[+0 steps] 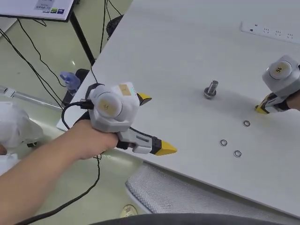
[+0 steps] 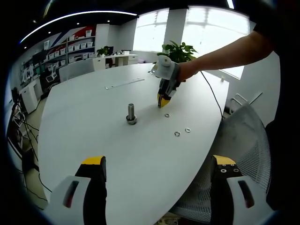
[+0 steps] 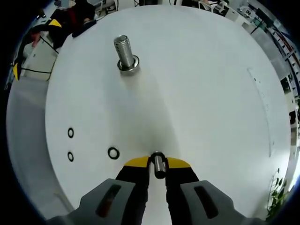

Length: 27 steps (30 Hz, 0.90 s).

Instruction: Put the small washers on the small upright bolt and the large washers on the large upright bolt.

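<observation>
The large bolt (image 1: 211,88) (image 2: 131,113) (image 3: 125,52) stands upright mid-table with a washer round its base. Three loose washers lie nearer the front edge: one (image 1: 246,123) (image 3: 113,153) by the right gripper, two more (image 1: 223,142) (image 1: 237,153) beyond it. My right gripper (image 1: 261,108) (image 3: 157,165) (image 2: 163,99) rests its yellow tips on the table, shut on a small bolt (image 3: 159,165). My left gripper (image 1: 155,123) (image 2: 159,164) hovers over the table's left front edge, jaws wide open and holding nothing, well away from the bolt.
A white power strip (image 1: 269,32) lies at the far right of the table (image 1: 187,42). A grey mesh chair (image 1: 159,190) sits below the front edge. Cables and a monitor stand (image 1: 82,35) are on the floor to the left.
</observation>
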Tool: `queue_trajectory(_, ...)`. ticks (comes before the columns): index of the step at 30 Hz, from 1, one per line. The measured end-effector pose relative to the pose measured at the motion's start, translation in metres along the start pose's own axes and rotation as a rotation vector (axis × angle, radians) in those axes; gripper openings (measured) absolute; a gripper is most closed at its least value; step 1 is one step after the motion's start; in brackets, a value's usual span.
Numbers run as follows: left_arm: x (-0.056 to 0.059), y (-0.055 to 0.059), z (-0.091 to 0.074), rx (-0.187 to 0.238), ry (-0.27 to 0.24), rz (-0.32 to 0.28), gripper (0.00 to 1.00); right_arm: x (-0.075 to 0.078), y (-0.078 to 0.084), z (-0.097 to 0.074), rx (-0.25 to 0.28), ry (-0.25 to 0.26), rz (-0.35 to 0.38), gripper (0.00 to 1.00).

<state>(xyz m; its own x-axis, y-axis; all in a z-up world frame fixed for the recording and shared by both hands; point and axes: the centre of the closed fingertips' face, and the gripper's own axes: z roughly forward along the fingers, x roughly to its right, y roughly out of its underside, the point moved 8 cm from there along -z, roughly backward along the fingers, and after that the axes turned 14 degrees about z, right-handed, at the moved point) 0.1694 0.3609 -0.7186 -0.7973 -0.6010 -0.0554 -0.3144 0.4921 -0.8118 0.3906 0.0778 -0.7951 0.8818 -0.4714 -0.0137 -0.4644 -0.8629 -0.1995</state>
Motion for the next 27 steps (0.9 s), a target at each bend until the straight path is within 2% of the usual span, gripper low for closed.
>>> queue_trajectory(1, 0.000, 0.000, 0.000, 0.002, 0.000, -0.002, 0.92, 0.005, -0.003, 0.004, 0.001, -0.003, 0.002, 0.13)
queue_trajectory(7, 0.000, 0.001, -0.002, 0.001, -0.005, -0.006, 0.92, -0.002, -0.001, -0.001, 0.013, -0.015, 0.005, 0.20)
queue_trajectory(11, 0.000, 0.001, -0.004, 0.002, -0.008, -0.006, 0.92, 0.000, -0.001, -0.002, 0.016, -0.012, -0.004, 0.20)
queue_trajectory(17, 0.000, 0.001, -0.006, 0.007, -0.009, -0.004, 0.92, -0.002, -0.005, -0.013, 0.023, -0.010, -0.030, 0.21)
queue_trajectory(27, 0.003, -0.005, -0.006, 0.010, -0.010, 0.005, 0.92, -0.014, -0.017, -0.038, 0.066, -0.009, -0.073, 0.22)
